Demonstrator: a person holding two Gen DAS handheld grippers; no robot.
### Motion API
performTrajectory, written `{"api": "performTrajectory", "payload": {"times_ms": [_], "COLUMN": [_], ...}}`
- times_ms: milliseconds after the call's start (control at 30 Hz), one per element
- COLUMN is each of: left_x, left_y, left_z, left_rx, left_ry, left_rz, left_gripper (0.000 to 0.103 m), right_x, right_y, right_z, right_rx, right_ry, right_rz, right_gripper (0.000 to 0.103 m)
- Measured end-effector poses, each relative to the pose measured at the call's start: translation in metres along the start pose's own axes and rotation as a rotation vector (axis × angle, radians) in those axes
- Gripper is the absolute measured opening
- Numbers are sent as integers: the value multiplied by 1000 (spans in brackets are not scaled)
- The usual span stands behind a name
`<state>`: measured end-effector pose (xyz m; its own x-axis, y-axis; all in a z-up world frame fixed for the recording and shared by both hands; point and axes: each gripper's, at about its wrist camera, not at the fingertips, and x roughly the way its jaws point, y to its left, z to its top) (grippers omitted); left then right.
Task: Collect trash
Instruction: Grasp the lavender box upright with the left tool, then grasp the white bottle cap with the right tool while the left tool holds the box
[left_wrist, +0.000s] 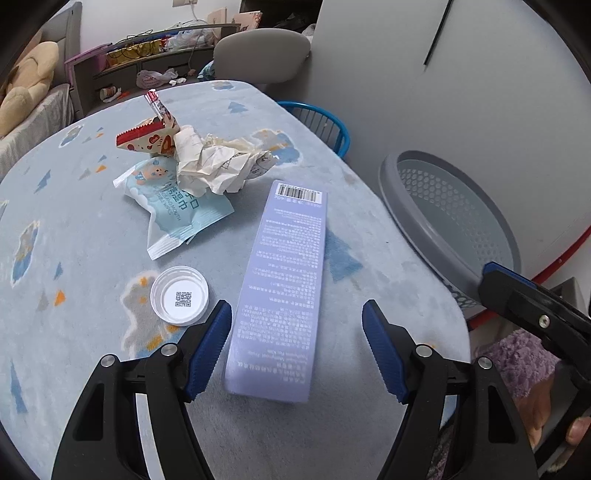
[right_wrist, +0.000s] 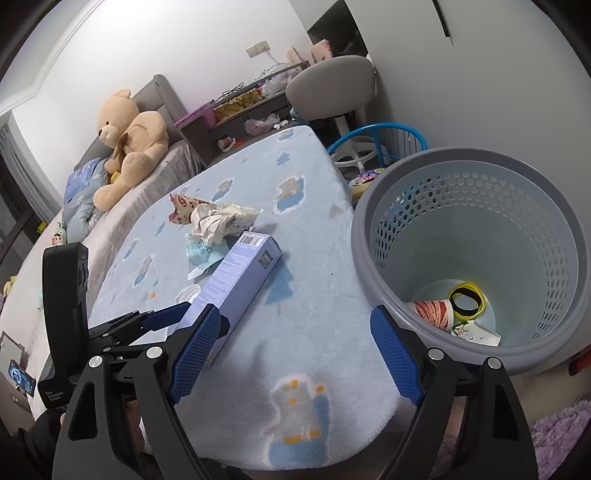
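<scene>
From my left wrist view, the left gripper (left_wrist: 297, 347) is spread open above the near end of the lilac carton (left_wrist: 284, 280), which lies flat on the blue-patterned table (left_wrist: 92, 240) with its barcode end pointing away; the blue pads (left_wrist: 212, 347) stand on either side of it without touching. Just left of the carton sits a white bottle cap (left_wrist: 180, 295), open side up. Farther off lie a pale blue wipes packet (left_wrist: 173, 210), crumpled paper (left_wrist: 218, 166) resting partly on it, and a red-and-cream snack wrapper (left_wrist: 151, 133) behind. The grey perforated bin (left_wrist: 454, 221) stands off the table's right edge. From my right wrist view, the right gripper (right_wrist: 295, 354) is also open and empty, over the near table edge between carton (right_wrist: 240, 273) and bin (right_wrist: 476, 258). In the bin's bottom I see a paper cup (right_wrist: 434, 312), a yellow-and-black ring (right_wrist: 467, 299) and a small wrapper (right_wrist: 476, 332). The left gripper (right_wrist: 173, 315) shows at the left, beside the carton's near end.
</scene>
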<state>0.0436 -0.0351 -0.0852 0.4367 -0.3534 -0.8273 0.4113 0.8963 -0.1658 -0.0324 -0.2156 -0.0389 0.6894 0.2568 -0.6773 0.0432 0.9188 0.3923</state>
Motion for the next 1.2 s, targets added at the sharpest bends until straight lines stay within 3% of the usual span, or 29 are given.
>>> {"api": "performTrajectory", "payload": {"times_ms": [367,467,533,600,700,967,1200], "left_x": [37,43,44,43,39,-8,-65], "left_y": [-11,-16,-18,-19,-15,-4,58], "left_z": [25,27,29,28,25,10,-1], "left_rx": [-2,5,9,14,-4,-46,-166], "left_ry": [55,58,52,48,42,-44,-155], "left_rz": [102,100,100,104,72,44,190], "left_gripper": [70,70,65,44,43,43,43], "right_x": [-5,-5,-5,-4,-2,4,25], "right_y": [-10,-12,-13,-13,-11,5,37], "right_z": [0,0,0,-1,-1,-2,-4], "right_rx": [23,27,29,30,23,-20,-80], "right_ry": [-20,-21,-20,-18,-13,-1,50], "right_rz": [-12,-18,-21,-26,-31,-34,4], "right_gripper": [82,82,82,82,82,82,82]}}
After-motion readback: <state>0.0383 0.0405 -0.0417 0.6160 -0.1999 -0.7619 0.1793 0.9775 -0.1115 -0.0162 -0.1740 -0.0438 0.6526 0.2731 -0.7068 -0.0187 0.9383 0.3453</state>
